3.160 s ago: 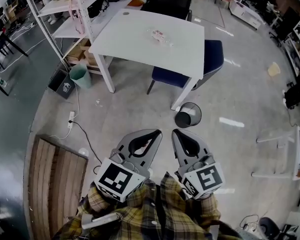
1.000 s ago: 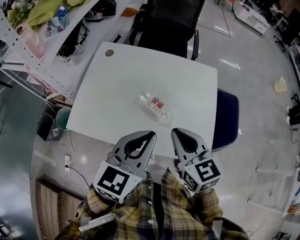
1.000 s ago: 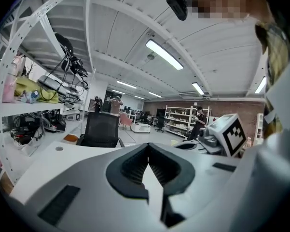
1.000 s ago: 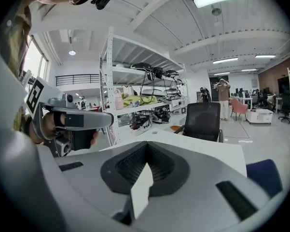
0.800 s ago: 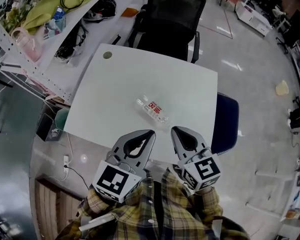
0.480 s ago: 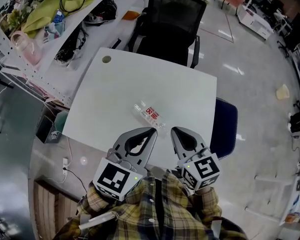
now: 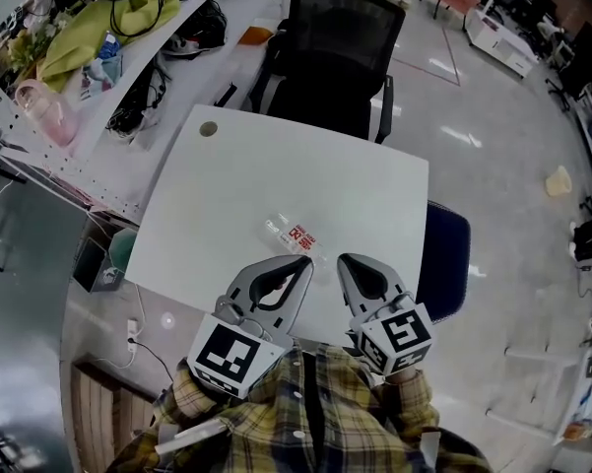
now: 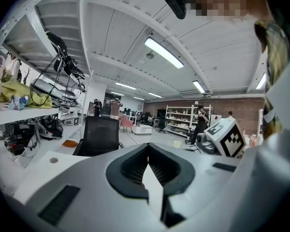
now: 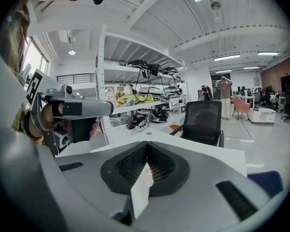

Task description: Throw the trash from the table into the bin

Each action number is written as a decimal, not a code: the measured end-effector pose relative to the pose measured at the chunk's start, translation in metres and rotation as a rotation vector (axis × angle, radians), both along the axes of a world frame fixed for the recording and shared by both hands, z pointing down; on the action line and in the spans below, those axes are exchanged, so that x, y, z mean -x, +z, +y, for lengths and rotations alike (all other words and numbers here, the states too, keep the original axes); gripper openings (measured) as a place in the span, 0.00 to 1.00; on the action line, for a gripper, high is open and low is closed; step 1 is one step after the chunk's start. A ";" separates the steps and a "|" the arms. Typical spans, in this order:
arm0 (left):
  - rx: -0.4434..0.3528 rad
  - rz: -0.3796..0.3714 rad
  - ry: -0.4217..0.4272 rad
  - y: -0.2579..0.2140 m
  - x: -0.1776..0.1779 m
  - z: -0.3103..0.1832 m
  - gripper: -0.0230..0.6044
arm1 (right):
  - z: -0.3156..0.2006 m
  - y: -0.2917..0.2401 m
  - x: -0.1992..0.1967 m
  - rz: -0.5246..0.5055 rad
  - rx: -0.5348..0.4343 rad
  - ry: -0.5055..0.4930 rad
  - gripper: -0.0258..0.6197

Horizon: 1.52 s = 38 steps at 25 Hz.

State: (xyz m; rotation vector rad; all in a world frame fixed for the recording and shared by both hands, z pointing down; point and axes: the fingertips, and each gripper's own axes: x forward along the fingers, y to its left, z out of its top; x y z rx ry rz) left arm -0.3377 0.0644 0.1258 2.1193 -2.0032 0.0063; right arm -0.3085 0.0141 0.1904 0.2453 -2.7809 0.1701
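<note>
Right at the near edge of the white square counter point(image 7: 227, 195), the person is holding both grippers low and side by side, close to the chest, tips pointing out over the tabletop. My read is that this is just a ready posture for lining up on the trash before any reaching or opening happens.

The left gripper point(image 7: 303, 262) is sitting with its jaws fully together and nothing between them. Its own view is only showing bare white counter through the gap behind the tips. The right gripper point(image 7: 345, 261) is doing the same: jaws pressed closed, not gripping anything. That makes sense to me, since there's nothing to carry yet.

The thing to grab is a crumpled clear plastic piece of trash with a red-and-white label point(image 7: 297, 235). It's lying flat on the near half of the counter, just ahead of the left gripper's tip and slightly to the left of the right one, not touching either.

A black mesh office chair point(image 7: 335, 47) is standing at the far side of the counter. No bin is showing up in any view right now, so I'm guessing it needs finding after the pickup.
</note>
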 end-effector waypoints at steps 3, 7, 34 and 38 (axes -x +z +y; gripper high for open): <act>-0.001 0.020 -0.014 -0.002 0.011 -0.002 0.05 | -0.003 0.004 0.008 0.023 0.005 0.003 0.04; 0.008 0.023 -0.005 0.001 0.022 -0.006 0.05 | -0.007 0.011 0.015 0.046 0.011 0.000 0.04; 0.135 0.144 -0.056 0.062 0.058 0.010 0.05 | -0.006 0.131 0.048 0.383 0.074 -0.194 0.47; 0.164 0.156 -0.056 0.076 0.063 0.015 0.05 | -0.003 0.160 0.056 0.459 0.057 -0.250 0.52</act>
